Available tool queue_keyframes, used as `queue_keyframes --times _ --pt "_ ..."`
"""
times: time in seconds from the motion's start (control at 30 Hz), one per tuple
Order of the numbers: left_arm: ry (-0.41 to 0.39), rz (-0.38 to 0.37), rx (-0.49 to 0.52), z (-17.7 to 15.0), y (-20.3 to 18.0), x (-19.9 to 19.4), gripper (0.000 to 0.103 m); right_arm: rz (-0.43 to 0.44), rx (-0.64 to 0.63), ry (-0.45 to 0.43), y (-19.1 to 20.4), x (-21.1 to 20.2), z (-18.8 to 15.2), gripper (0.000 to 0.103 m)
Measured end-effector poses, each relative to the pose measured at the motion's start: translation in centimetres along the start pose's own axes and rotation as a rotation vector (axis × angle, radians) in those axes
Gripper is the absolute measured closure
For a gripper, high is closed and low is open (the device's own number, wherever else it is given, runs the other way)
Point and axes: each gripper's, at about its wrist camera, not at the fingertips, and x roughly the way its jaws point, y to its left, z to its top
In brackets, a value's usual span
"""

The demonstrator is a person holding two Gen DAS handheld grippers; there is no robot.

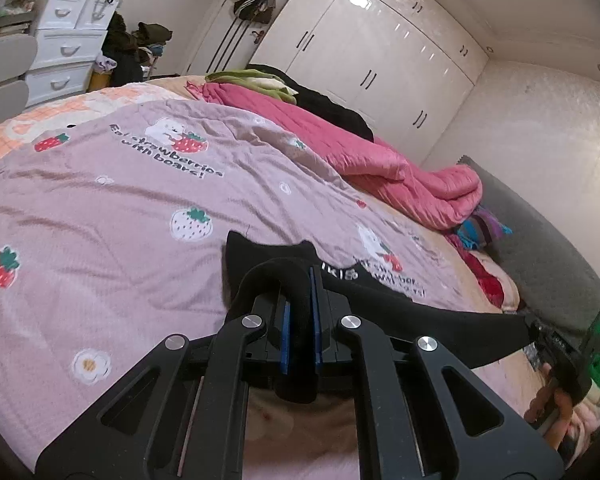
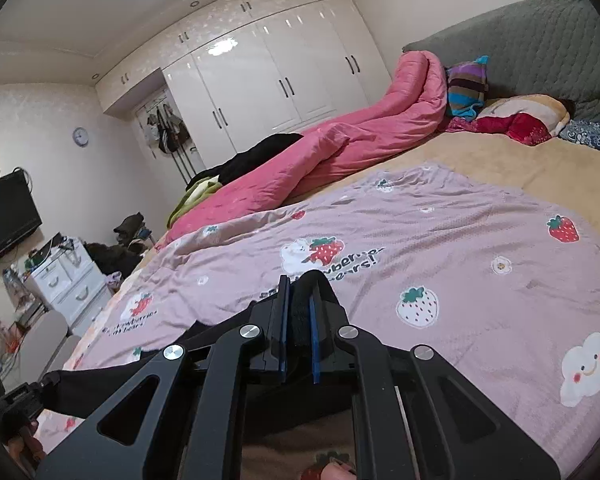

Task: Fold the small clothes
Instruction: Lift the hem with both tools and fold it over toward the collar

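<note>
Stretching a black garment [image 1: 380, 300] between them, two handheld grippers hover low over a bed. The left gripper [image 1: 299, 320] points forward along the strawberry blanket [image 1: 120, 208], its blue-lined jaws pinched on a rolled edge of the dark cloth, which bulges up between the fingers and hangs below them. From that grip the garment runs taut to the right, its long axis lying across the blanket rather than along it, and narrows to a corner where the right gripper [image 1: 540, 330] meets it. A hand [image 1: 552, 400] shows below that gripper, at the frame's edge.

Seen from the right wrist camera, the right gripper [image 2: 298, 328] likewise clamps black fabric between its blue pads, jaws nearly together around the fold. The garment [image 2: 100, 384] stretches away to the left there, just above the blanket [image 2: 440, 248], ending at the left gripper [image 2: 28, 394] in the lower corner.

Beyond the blanket lies a rumpled pink quilt [image 1: 380, 152] along the far side of the bed, with a striped cushion [image 2: 466, 84] at its headboard end and dark clothing [image 2: 260, 152] piled at its other end. White wardrobe doors [image 2: 268, 76] stand behind the quilt, and a white drawer chest [image 1: 66, 44] sits off the blanket's foot end.
</note>
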Motion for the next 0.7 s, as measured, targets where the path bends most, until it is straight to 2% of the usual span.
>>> queue_keyframes --times 0.23,0.47,0.7 --pt "-0.028 0.043 0.028 1.6 -1.0 1.9 0.101 -0.027 0.019 0.017 -0.4 2.7 1.1 0.095" --pt "-0.016 0.090 0.040 2.1 -0.6 5.6 0.101 -0.055 0.032 0.062 -0.9 6.8 0.8 0.095" --pt "0.043 0.133 0.029 1.0 1.6 9.4 0.101 -0.061 -0.028 0.103 -0.8 9.7 -1.1 0.094"
